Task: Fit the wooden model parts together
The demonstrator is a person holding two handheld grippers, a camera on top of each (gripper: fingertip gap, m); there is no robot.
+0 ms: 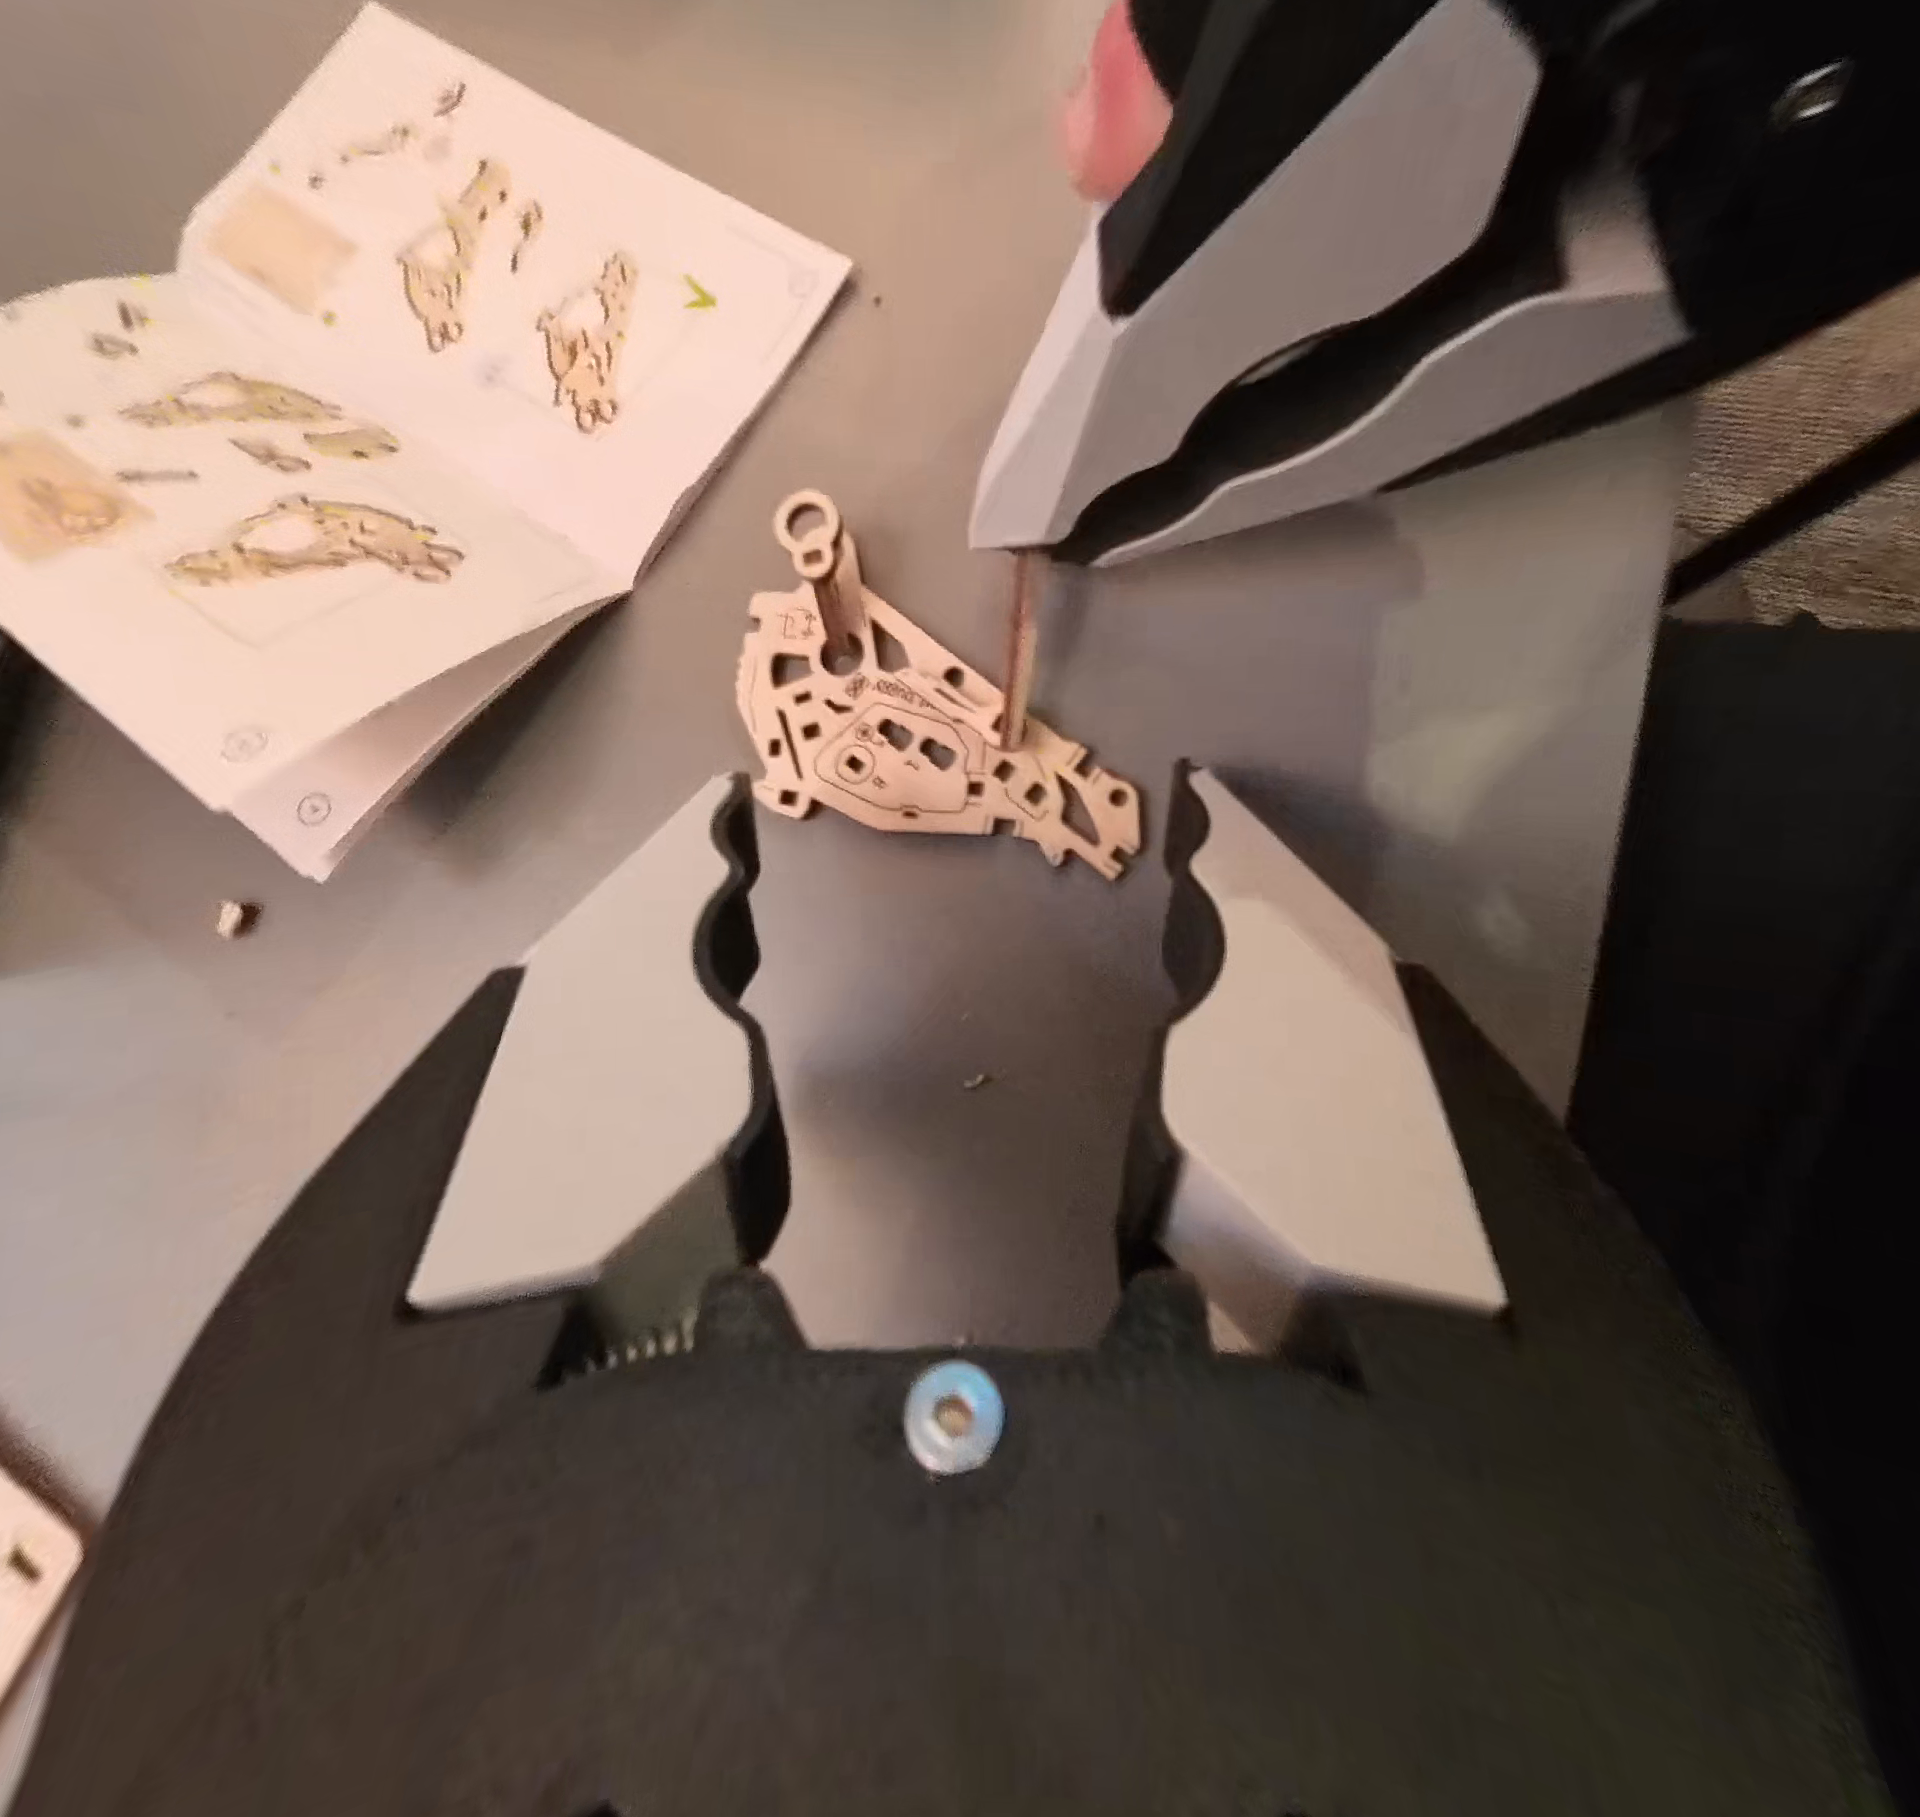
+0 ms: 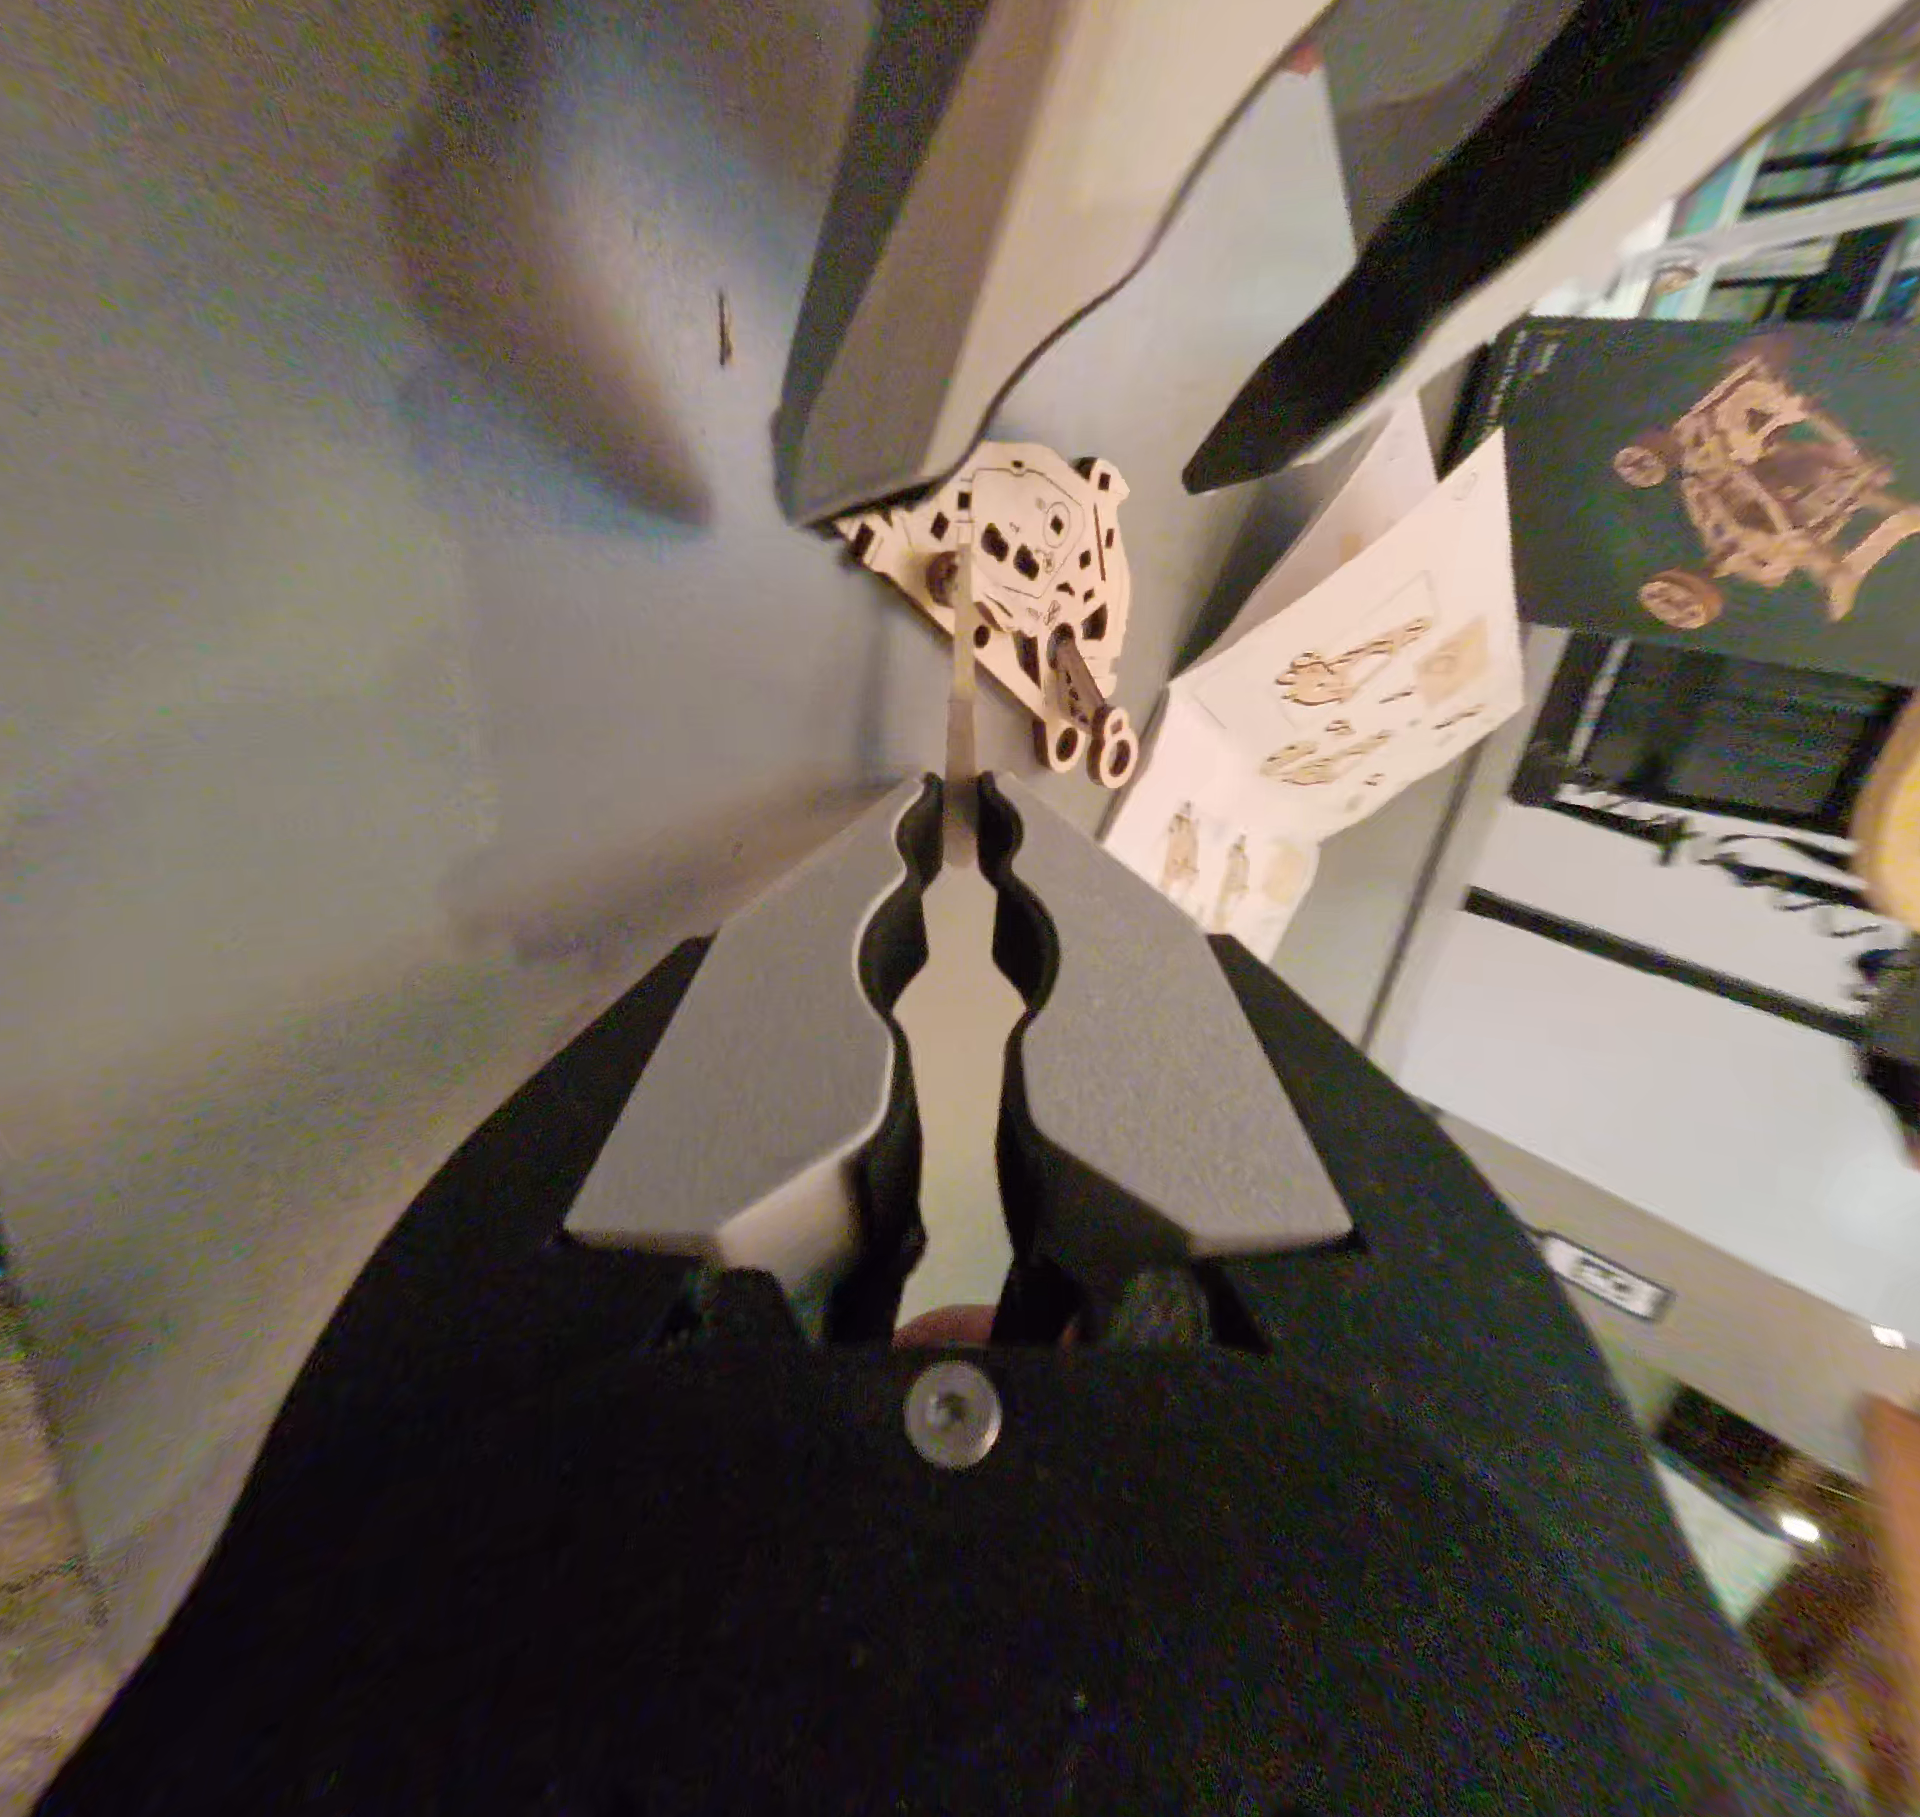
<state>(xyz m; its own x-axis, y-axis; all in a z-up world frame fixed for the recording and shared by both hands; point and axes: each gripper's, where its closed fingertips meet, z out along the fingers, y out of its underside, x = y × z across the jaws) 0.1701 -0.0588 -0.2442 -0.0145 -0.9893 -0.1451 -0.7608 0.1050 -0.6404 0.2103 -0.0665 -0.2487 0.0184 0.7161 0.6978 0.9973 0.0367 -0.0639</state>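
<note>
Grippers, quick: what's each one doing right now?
Left gripper: open, holding nothing.
Right gripper: closed on a thin wooden stick, its tip at the flat wooden piece.

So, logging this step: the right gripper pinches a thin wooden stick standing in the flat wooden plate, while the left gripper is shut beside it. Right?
Not quite: the left gripper is open and holds nothing, as the left wrist view shows. The right gripper does pinch the stick, which stands in the plate.

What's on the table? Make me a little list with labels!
Wooden plate: flat cut-out plate lying on the grey table
Standing piece: ringed part already fitted in the plate
Thin stick: upright, its lower end at the plate
Right gripper: jaws pinching the stick
Left gripper: jaws wide, nothing held
Booklet: open, beside the plate
</note>
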